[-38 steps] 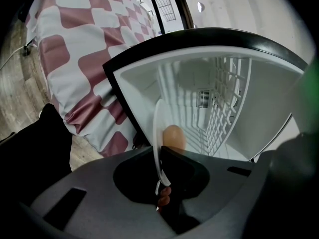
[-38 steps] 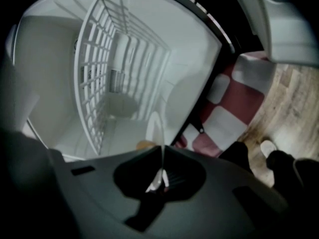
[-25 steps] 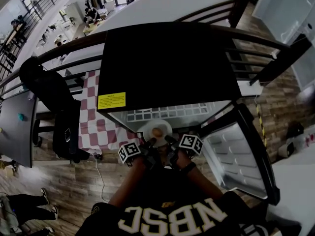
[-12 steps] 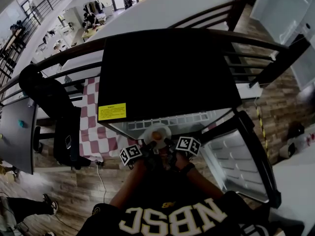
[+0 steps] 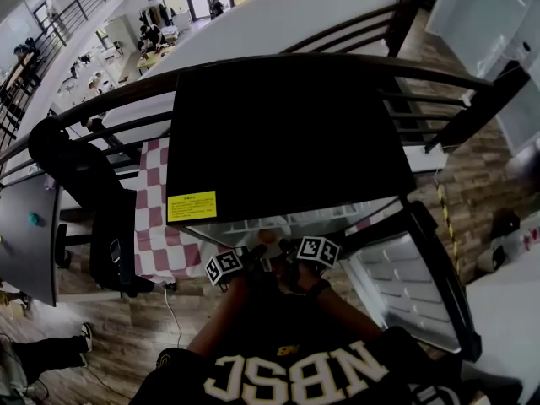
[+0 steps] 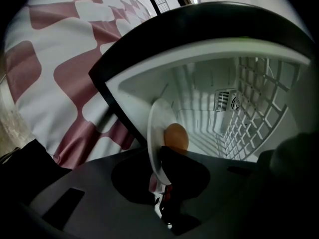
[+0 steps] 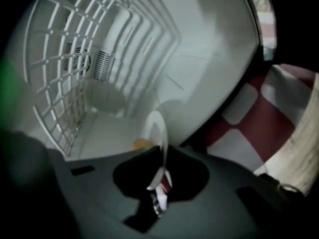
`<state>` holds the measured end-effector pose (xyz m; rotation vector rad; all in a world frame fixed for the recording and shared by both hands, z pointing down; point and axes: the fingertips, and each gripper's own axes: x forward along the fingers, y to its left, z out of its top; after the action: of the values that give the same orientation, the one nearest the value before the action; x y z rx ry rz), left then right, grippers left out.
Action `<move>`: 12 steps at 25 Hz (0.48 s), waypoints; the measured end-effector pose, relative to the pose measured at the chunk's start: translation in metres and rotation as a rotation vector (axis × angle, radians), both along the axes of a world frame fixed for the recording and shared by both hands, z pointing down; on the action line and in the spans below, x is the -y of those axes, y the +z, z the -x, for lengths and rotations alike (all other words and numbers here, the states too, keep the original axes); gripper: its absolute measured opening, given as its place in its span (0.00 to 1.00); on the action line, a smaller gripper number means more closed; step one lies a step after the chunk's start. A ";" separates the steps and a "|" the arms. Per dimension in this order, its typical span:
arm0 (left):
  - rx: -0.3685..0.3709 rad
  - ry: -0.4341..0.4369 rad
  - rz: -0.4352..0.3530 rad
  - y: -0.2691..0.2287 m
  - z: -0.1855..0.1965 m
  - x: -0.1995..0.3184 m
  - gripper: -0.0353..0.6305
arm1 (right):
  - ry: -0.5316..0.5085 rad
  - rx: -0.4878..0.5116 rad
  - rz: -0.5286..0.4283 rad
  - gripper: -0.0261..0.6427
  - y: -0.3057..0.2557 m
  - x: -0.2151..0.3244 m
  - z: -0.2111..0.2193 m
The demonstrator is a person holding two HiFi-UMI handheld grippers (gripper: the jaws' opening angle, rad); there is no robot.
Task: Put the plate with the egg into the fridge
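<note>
While left gripper [image 6: 159,164], right gripper [image 7: 160,172] pinch plate [image 6: 156,126], egg [image 6: 176,137] just beyond, maybe inside fridge [image 6: 199,81].

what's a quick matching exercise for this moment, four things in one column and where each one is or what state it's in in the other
Things:
1. plate
2. egg
3. fridge door
4. yellow label

Places and states:
a. swung open, at the head view's right
b. stuck on the black top of the fridge
c. rim clamped in the jaws of the left gripper and the right gripper
d. resting on the plate

Pairs: 1-c, 2-d, 3-a, 4-b
</note>
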<state>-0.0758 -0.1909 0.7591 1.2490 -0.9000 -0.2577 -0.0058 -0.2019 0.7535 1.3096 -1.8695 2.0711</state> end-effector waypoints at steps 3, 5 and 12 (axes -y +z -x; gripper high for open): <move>0.011 0.010 -0.005 0.001 -0.001 0.005 0.12 | 0.002 -0.004 0.000 0.09 0.002 0.004 -0.001; 0.017 0.018 -0.005 0.002 -0.001 0.008 0.12 | 0.000 -0.004 0.004 0.10 0.004 0.006 -0.001; 0.010 0.008 -0.004 0.007 0.001 0.012 0.12 | -0.006 -0.002 0.014 0.11 0.011 0.012 0.000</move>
<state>-0.0767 -0.2030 0.7662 1.2582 -0.9031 -0.2465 -0.0059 -0.2135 0.7649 1.3005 -1.8523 2.0759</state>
